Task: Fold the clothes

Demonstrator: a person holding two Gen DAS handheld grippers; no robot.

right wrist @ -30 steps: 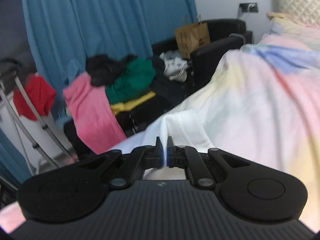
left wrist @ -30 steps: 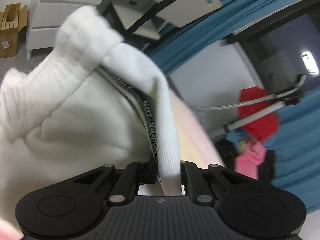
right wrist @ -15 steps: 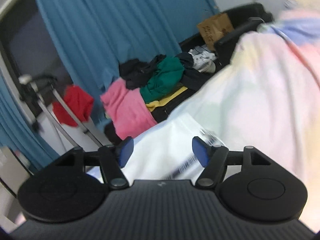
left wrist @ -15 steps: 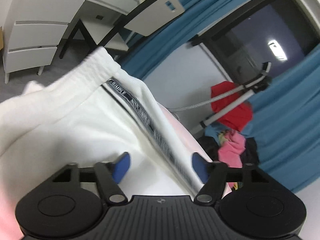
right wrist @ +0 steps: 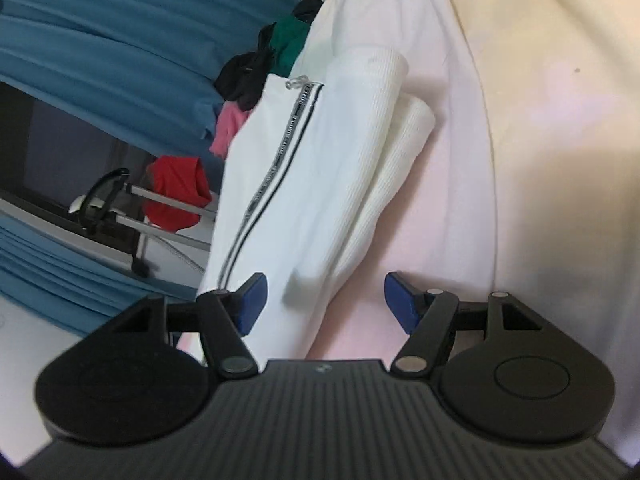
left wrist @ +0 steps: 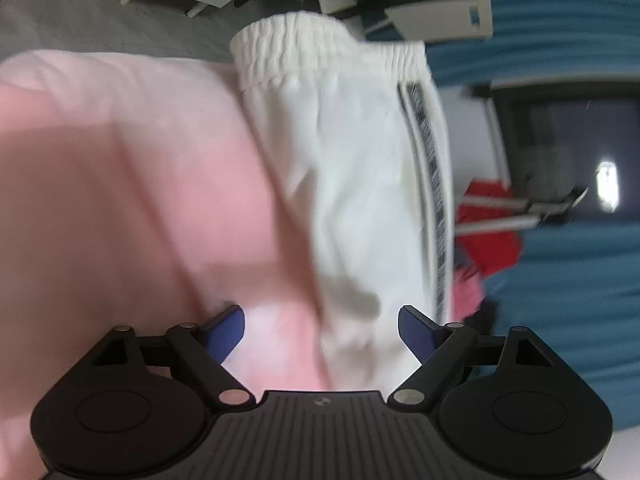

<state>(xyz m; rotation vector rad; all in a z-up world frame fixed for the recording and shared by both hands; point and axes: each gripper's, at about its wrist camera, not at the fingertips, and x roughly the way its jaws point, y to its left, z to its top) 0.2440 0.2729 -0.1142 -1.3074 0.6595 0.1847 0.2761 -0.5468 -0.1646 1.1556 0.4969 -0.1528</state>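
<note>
White sweatpants [left wrist: 360, 184] with a black side stripe lie folded lengthwise on the pink bed sheet [left wrist: 120, 200], elastic waistband at the far end in the left wrist view. In the right wrist view the same sweatpants [right wrist: 312, 184] stretch away with the ribbed ankle cuffs on top at the far end. My left gripper [left wrist: 321, 330] is open just above the near end of the pants, nothing between its blue pads. My right gripper [right wrist: 323, 302] is open too, hovering over the pants' near part, holding nothing.
The bed sheet [right wrist: 540, 160] spreads pink and cream to the right. Beyond the bed's edge are blue curtains [right wrist: 100, 20], a pile of coloured clothes [right wrist: 280, 48], a red garment on a metal stand [right wrist: 176, 192], and a white desk with a chair [left wrist: 420, 4].
Both grippers were shut on the sweatpants a second ago, then opened and let go. Both cameras have tilted down over the pants, which now lie flat on the bed.
</note>
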